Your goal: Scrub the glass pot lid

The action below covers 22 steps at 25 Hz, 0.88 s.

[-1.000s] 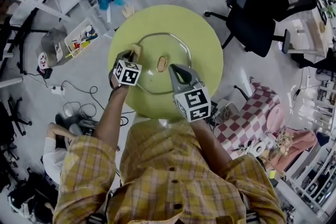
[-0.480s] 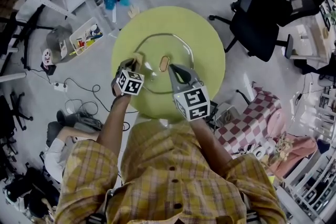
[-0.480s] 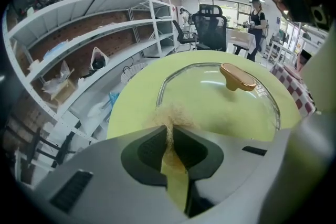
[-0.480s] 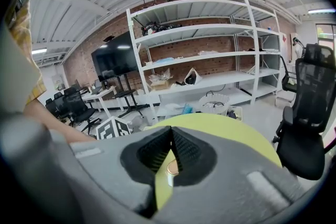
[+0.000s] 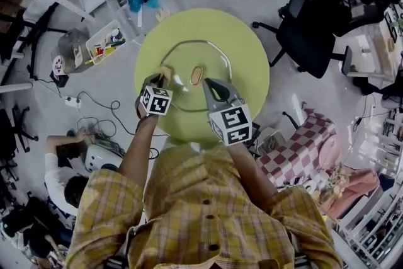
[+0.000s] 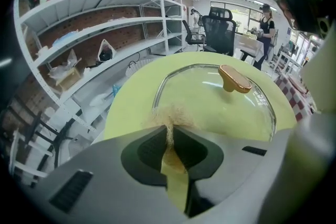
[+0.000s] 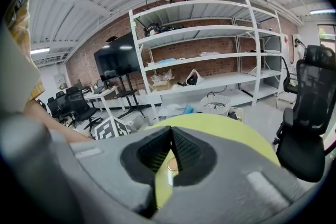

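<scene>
At the far left of the head view, a white plastic bin of small coloured items [image 5: 101, 43] sits on the grey floor, well apart from the round yellow-green table [image 5: 245, 47]. The left gripper [image 5: 158, 77] reaches over the table's left part. Its jaws are clamped on a tan fibrous scrub pad [image 5: 165, 72]. In the left gripper view the pad's frayed end [image 6: 170, 117] sticks out past the closed tips of that gripper [image 6: 169, 127] and rests at the near edge of the lid.

The round glass pot lid with a metal rim [image 5: 211, 60] lies flat in the middle of the table, its oval bronze-coloured knob [image 5: 196, 75] pointing up. The left gripper view shows the clear dome [image 6: 210, 105] and the knob [image 6: 234, 78] beyond the pad.

The right gripper [image 5: 207, 82] hovers just right of the knob. Its jaws are pressed together at the tips [image 7: 170, 134] with nothing between them. The knob [image 7: 171, 164] shows through the gap below the tips.

Farther right, a black mesh office chair [image 5: 312, 25] stands beside the table, and a red-and-white checked cloth [image 5: 301, 138] lies lower right.
</scene>
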Each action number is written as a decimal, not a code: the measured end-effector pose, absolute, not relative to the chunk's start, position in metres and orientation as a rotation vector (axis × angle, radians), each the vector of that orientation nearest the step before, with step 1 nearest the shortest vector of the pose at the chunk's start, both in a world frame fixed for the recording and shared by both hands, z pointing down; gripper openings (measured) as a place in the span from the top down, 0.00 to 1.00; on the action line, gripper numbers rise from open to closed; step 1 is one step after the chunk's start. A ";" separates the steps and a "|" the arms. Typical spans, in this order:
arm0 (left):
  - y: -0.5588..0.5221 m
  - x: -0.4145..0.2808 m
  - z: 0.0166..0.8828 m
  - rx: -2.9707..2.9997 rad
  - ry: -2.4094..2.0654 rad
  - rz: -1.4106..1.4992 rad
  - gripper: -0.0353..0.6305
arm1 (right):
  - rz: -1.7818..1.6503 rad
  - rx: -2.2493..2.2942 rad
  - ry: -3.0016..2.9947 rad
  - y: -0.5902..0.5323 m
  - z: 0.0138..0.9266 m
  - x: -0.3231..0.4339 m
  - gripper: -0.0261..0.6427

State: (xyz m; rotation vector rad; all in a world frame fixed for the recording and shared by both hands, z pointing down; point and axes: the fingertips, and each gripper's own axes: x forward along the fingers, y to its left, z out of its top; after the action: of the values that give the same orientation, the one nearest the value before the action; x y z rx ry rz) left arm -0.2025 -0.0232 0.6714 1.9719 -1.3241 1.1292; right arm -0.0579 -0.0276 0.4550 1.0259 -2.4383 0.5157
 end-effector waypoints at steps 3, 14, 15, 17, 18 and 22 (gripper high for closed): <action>-0.021 -0.202 0.668 1.916 -1.342 1.057 0.88 | 0.516 1.029 -2.436 -0.026 0.455 -0.055 0.96; -0.014 -0.174 0.660 1.889 -1.340 1.022 0.88 | 0.514 1.026 -2.443 -0.024 0.453 -0.048 0.96; -0.014 -0.171 0.659 1.890 -1.335 1.017 0.88 | 0.514 1.026 -2.444 -0.024 0.452 -0.048 0.96; -0.015 -0.163 0.657 1.898 -1.325 1.006 0.88 | 0.515 1.024 -2.448 -0.023 0.453 -0.048 0.96; -0.015 -0.158 0.656 1.905 -1.319 1.003 0.88 | 0.516 1.022 -2.449 -0.022 0.454 -0.048 0.96; -0.014 -0.143 0.654 1.928 -1.300 1.004 0.88 | 0.519 1.016 -2.448 -0.020 0.456 -0.049 0.96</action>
State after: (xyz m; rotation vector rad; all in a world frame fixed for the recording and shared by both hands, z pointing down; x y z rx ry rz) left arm -0.1435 -0.0136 0.6544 1.9282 -1.2996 1.0041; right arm -0.0491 -0.0195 0.4561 1.0159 -2.4484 0.5194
